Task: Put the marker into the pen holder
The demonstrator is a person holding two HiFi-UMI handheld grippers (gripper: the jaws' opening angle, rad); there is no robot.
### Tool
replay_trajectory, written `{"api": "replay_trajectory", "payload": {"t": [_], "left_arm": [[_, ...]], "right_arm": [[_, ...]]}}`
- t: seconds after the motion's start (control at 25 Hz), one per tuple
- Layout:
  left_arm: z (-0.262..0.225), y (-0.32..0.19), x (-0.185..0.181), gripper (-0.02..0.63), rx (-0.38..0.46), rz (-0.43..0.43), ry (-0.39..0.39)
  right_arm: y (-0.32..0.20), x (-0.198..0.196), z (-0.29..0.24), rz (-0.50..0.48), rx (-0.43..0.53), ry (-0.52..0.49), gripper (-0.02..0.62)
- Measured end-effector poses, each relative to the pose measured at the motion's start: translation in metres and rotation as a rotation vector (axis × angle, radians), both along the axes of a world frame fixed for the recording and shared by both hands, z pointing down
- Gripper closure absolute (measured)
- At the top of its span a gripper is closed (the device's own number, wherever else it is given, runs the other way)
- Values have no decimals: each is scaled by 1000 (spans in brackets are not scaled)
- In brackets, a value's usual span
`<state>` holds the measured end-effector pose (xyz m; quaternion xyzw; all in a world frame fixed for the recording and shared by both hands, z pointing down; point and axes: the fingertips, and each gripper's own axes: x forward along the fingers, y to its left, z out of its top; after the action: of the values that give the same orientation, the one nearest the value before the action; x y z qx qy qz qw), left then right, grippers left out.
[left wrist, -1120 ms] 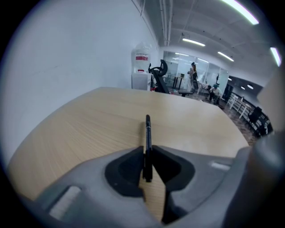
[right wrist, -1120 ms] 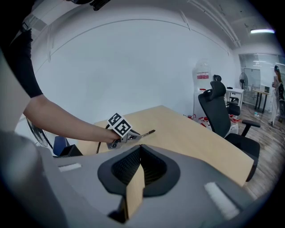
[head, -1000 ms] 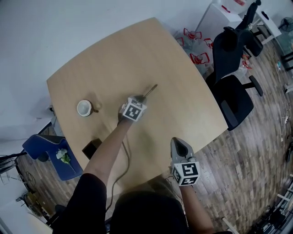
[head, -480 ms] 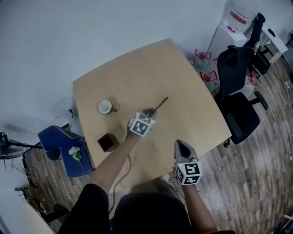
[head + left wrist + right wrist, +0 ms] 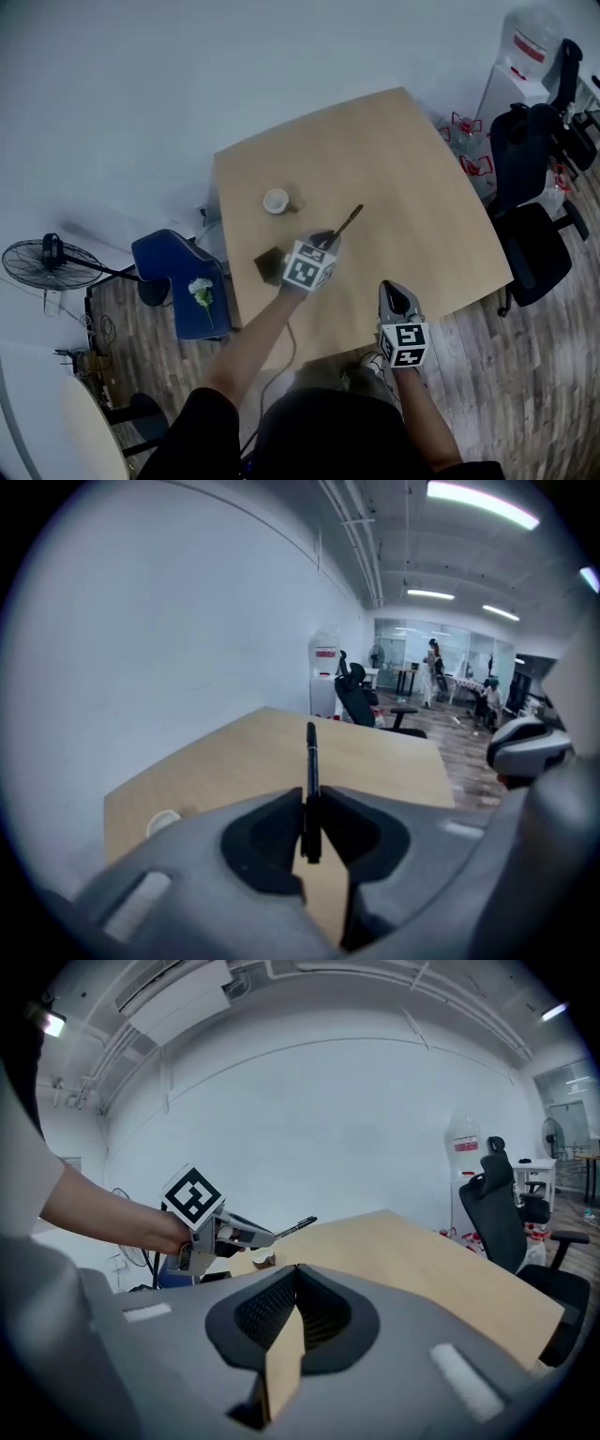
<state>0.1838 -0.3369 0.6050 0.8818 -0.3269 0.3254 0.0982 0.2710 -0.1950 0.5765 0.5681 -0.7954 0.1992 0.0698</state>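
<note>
My left gripper (image 5: pixel 327 243) is shut on a black marker (image 5: pixel 347 223), held above the wooden table (image 5: pixel 422 178); the marker sticks out forward past the jaws. In the left gripper view the marker (image 5: pixel 310 780) stands upright, clamped between the pads. A dark square pen holder (image 5: pixel 269 264) stands near the table's left edge, just left of that gripper's marker cube and partly hidden by it. My right gripper (image 5: pixel 393 290) hovers at the table's near edge, shut with nothing in it (image 5: pixel 296 1269). From the right gripper view I see the left gripper (image 5: pixel 246 1236) and its marker (image 5: pixel 296 1225).
A white cup (image 5: pixel 276 201) stands on the table behind the pen holder. A blue chair (image 5: pixel 176 272) with a white flower on it is left of the table, a fan (image 5: pixel 49 262) farther left. Black office chairs (image 5: pixel 530 225) and water jugs (image 5: pixel 469 155) are on the right.
The head view has swung, so the table now sits farther right in the frame. My left gripper, still gripping the marker, has moved left toward the pen holder. The right gripper kept its place.
</note>
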Motion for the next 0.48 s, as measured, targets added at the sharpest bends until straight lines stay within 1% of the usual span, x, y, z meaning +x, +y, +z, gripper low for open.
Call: {"api": "replay_trajectory", "payload": {"t": [0.16, 0.24, 0.36, 0.48], "left_arm": [[-16, 9, -55, 545, 15, -71, 22], [-25, 13, -81, 545, 29, -93, 39], [-37, 16, -123, 545, 53, -118, 79], [-35, 22, -164, 545, 45, -146, 107]], "right_arm": [[13, -38, -8, -51, 2, 3, 594], [18, -57, -15, -68, 11, 18, 594], [15, -85, -23, -57, 23, 61, 594], [15, -114, -27, -46, 19, 56, 594]]}}
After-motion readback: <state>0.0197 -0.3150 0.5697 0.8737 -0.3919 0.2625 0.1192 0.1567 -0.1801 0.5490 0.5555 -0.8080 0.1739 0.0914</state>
